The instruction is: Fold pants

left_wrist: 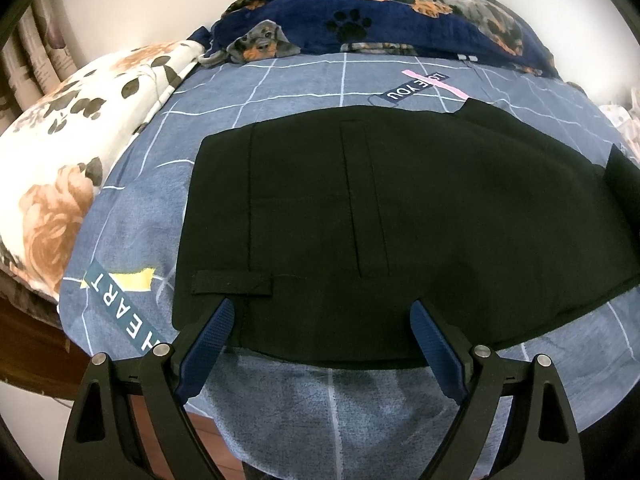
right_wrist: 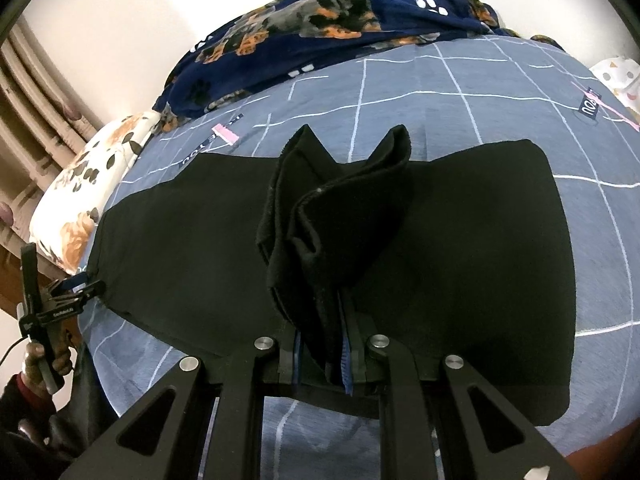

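Two grippers work over black pants spread flat on a blue checked sheet near the bed's front edge. Left gripper stands wide, its blue fingers at the waistband end beside a belt loop, pinching nothing. Right gripper is narrow, clamping a raised bunch of the pants' fabric.

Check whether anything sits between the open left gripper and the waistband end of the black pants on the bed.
Nothing visible does. The left gripper hangs open right over the near edge of the black pants, its blue fingers straddling bare cloth beside the belt loop. Only the grey checked bedsheet lies around them.
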`<action>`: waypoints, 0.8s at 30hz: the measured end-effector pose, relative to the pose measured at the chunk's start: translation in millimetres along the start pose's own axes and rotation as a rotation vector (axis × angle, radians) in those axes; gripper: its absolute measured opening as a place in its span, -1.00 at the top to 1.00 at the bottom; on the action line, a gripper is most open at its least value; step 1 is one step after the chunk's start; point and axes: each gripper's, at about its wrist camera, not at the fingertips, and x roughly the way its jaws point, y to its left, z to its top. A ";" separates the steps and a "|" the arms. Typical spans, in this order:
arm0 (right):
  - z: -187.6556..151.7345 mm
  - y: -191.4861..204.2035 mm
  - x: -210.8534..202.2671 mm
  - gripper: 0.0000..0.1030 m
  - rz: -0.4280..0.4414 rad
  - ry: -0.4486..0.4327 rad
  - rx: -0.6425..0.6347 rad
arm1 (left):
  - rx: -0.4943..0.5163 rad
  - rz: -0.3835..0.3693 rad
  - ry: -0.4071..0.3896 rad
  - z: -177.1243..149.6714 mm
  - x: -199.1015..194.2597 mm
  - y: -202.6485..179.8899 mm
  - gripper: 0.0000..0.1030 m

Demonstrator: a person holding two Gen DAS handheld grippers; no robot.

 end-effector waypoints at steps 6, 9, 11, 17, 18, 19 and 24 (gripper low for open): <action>0.5 7.3 3.3 0.70 0.002 0.006 -0.016 | 0.009 0.003 0.002 0.3 1.0 -0.2 -0.77; 0.7 10.6 4.9 0.70 0.006 0.009 -0.023 | 0.008 0.003 0.002 0.3 0.9 -0.7 -0.78; 0.7 13.0 6.4 0.70 0.009 0.013 -0.027 | 0.009 0.003 0.002 0.6 1.1 -1.1 -0.78; 2.0 18.4 10.7 0.70 0.015 0.020 -0.038 | 0.010 0.005 0.002 0.4 1.2 -1.1 -0.78; 2.0 19.1 11.3 0.70 0.015 0.021 -0.038 | 0.010 0.004 0.002 0.4 1.2 -1.2 -0.78; 1.8 20.0 11.9 0.70 0.017 0.022 -0.039 | 0.010 0.004 0.003 0.3 1.3 -1.0 -0.78; 2.4 22.5 13.9 0.70 0.020 0.026 -0.044 | 0.010 0.005 0.003 0.3 1.3 -1.8 -0.79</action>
